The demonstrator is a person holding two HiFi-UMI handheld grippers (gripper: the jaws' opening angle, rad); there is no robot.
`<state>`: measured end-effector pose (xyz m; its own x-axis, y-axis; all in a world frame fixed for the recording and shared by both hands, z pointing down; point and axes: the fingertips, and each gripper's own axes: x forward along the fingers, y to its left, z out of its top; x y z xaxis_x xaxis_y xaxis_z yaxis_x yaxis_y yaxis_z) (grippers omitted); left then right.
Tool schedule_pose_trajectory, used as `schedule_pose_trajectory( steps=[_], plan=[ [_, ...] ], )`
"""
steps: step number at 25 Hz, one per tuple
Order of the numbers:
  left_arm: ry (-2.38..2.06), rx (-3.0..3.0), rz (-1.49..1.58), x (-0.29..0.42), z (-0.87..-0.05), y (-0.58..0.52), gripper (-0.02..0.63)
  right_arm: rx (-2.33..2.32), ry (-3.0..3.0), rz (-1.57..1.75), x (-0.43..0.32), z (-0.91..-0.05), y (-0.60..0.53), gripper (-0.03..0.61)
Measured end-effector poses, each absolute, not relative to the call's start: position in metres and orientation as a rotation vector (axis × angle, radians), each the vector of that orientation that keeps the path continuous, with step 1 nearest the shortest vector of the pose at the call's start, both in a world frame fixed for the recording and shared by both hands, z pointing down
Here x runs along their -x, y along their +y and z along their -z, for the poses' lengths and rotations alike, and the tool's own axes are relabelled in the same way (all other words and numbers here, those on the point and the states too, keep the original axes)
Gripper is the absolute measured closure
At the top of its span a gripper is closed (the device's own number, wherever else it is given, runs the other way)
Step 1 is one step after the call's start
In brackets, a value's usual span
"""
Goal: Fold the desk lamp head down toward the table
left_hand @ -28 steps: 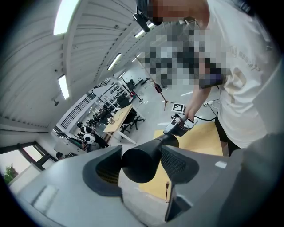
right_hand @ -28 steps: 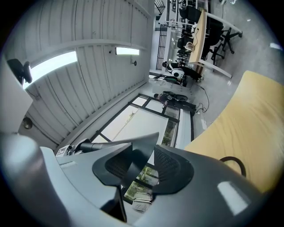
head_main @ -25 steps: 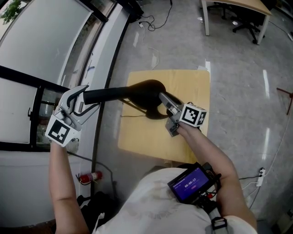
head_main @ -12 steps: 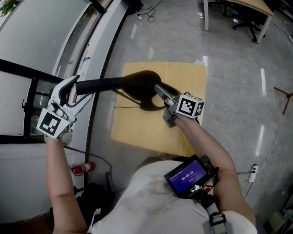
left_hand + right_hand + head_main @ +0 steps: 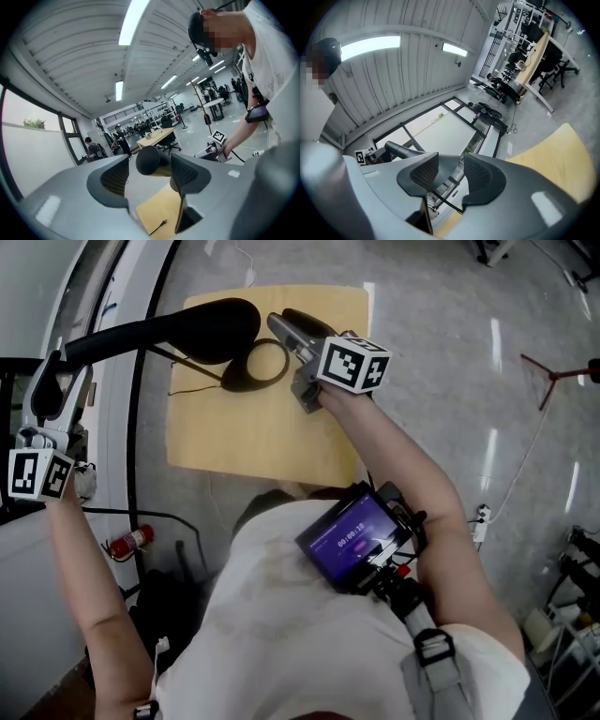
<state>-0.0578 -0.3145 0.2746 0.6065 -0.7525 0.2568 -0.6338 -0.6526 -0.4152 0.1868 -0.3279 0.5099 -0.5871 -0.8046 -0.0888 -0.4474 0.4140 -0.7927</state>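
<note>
- Table [image 5: 272, 437]: a small pale wooden top, seen from above in the head view. It carries the black desk lamp [image 5: 206, 329].
- Lamp: the ring-shaped base [image 5: 232, 381] rests on the far part of the table. The long lamp head [image 5: 131, 337] runs from above the base out past the table's left edge, toward the window side. How high it hangs over the table cannot be told from above.
- Cord [image 5: 192, 388]: a thin black line lying on the tabletop, just beside the base.
- Left gripper [image 5: 49, 381]: held off the table's left side, at the outer end of the lamp head.
  - In the left gripper view its jaws stand wide, having just been opening.
  - The rounded end of the lamp head [image 5: 149, 160] shows in the gap between the pads [image 5: 115, 176], with space on either side, so neither pad presses on it.
- Right gripper [image 5: 286, 329]: over the far part of the table, just right of the base, with its marker cube [image 5: 354, 362] facing up.
  - In the right gripper view its jaws stand apart, having just been opening, and they grip nothing.
  - The lamp head [image 5: 401, 150] appears beyond one jaw and runs toward the left gripper's marker cube [image 5: 360, 157].
- Person: both forearms reach forward from a white shirt. A device with a lit purple screen [image 5: 354, 538] sits at the person's front, near the right arm.
</note>
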Motion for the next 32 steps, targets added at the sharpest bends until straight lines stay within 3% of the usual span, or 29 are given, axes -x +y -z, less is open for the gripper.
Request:
schedule_pose_trajectory(
  steps=[5,14,20,32],
  plan=[
    [1.286,2.605,0.430,0.078,-0.283,-0.312,0.398,1.103,2.293,0.956,-0.185,-0.494,-0.324,0.431],
    [1.237,2.707,0.378,0.064,-0.357,-0.260,0.527,1.251,2.497,0.712,-0.185,-0.463,-0.309,0.561],
    [1.362,2.821,0.172,0.087,-0.363,-0.178,0.602,1.224,2.646,0.570,-0.145,-0.419,-0.238,0.566],
    [1.406,2.875,0.061,0.084,-0.371,-0.091,0.612,1.088,2.893,0.409,-0.103,-0.385,-0.147,0.568]
  ],
)
